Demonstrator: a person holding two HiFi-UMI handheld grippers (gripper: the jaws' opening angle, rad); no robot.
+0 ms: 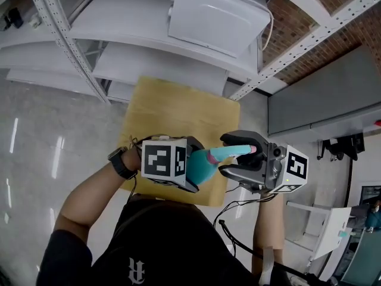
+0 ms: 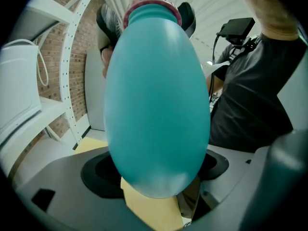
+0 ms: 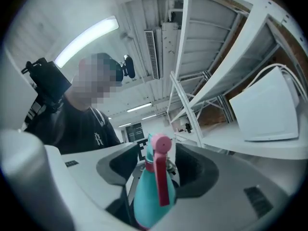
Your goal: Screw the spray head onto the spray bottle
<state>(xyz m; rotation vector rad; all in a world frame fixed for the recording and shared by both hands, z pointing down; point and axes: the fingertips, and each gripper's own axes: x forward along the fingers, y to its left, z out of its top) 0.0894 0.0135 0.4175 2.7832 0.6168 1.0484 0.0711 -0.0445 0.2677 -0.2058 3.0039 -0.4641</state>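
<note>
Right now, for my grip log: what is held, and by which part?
The left gripper holds the spray bottle by its lower body; the right gripper is open around the spray head, jaws not pressing it.

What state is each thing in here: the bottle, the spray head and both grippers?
left gripper: shut on the bottle.
right gripper: open, jaws on either side of the spray head, not pressing it.
bottle: held in the air by its body.
spray head: sitting on the bottle's neck; how tightly it is screwed on cannot be told.
</note>
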